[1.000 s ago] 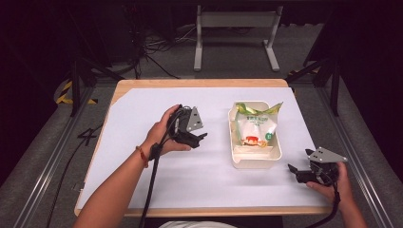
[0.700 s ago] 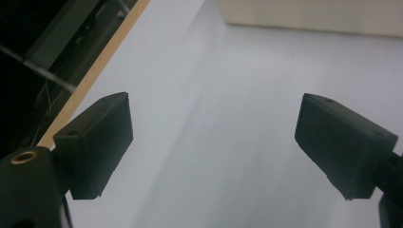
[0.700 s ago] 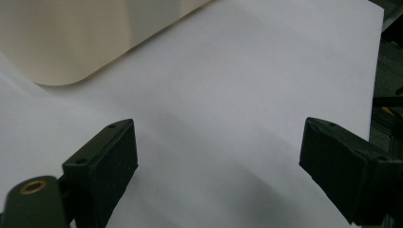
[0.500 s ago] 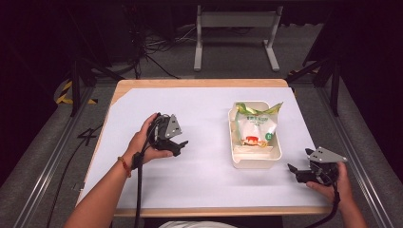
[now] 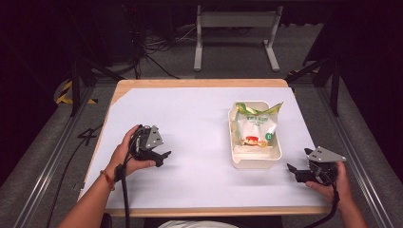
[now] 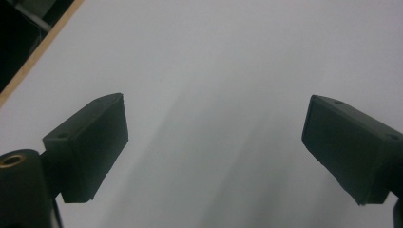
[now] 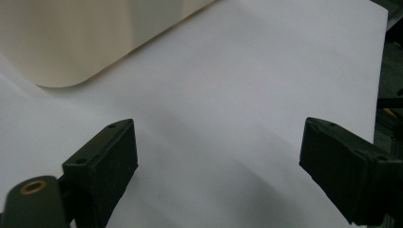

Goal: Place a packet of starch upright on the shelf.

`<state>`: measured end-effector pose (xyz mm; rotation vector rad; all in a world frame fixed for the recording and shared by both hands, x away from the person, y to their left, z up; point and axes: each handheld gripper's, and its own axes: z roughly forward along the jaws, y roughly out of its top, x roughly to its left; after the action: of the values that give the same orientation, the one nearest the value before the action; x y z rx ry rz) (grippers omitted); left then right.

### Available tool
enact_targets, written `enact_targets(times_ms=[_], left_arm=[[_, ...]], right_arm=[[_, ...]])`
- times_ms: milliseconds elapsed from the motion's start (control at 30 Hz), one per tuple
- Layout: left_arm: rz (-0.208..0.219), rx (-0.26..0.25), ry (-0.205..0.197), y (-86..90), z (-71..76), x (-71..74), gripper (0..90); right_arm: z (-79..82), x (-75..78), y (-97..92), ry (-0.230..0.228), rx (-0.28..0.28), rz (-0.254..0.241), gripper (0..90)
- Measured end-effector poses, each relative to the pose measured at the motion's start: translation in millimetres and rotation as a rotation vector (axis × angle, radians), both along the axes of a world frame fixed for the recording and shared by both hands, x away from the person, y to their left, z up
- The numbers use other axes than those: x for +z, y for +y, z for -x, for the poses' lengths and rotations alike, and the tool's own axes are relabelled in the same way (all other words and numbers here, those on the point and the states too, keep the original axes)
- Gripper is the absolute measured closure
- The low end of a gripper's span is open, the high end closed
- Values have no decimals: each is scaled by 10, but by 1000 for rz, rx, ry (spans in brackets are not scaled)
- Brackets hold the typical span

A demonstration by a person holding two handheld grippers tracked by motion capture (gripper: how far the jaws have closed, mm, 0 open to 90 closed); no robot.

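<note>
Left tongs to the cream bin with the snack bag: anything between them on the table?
Nothing. In the high view, bare white table cover separates the left tongs from the cream rectangular plastic bin.

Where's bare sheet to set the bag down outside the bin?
Widest bare patch: the white sheet between the left gripper and the cream bin, running to the far edge. A narrower strip lies along the near edge. It is tight between the bin holding the bag and the right gripper.

Left tongs [image 5: 163, 155] and right tongs [image 5: 293, 169], jaws wide apart.
</note>
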<state>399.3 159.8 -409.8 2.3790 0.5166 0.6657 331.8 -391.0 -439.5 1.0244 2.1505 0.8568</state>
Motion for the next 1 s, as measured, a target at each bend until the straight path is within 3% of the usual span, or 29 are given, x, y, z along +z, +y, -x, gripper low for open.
enact_targets(times_ms=[333, 467, 600, 700, 800, 900, 1000], left_arm=[[14, 55, 10, 337, 168, -160, 103], [41, 82, 21, 494, 243, -228, 106], [81, 115, 41, 640, 309, -269, 103], [137, 127, 47, 744, 345, -270, 103], [145, 140, 49, 836, 376, -283, 99], [218, 170, 59, 944, 401, -307, 100], [262, 204, 71, 1044, 427, -356, 99]], right_arm=[[-1, 1, -7, -2, -1, 0, 121], [-1, 5, -21, -7, -4, -4, 122], [1, 10, -17, -12, -3, 0, 121], [-1, 14, -10, -12, -3, 4, 121], [-5, 16, -9, -13, -4, 5, 121], [-7, 17, -8, -15, -4, 7, 121], [-8, 19, -11, -19, -1, 10, 121]])
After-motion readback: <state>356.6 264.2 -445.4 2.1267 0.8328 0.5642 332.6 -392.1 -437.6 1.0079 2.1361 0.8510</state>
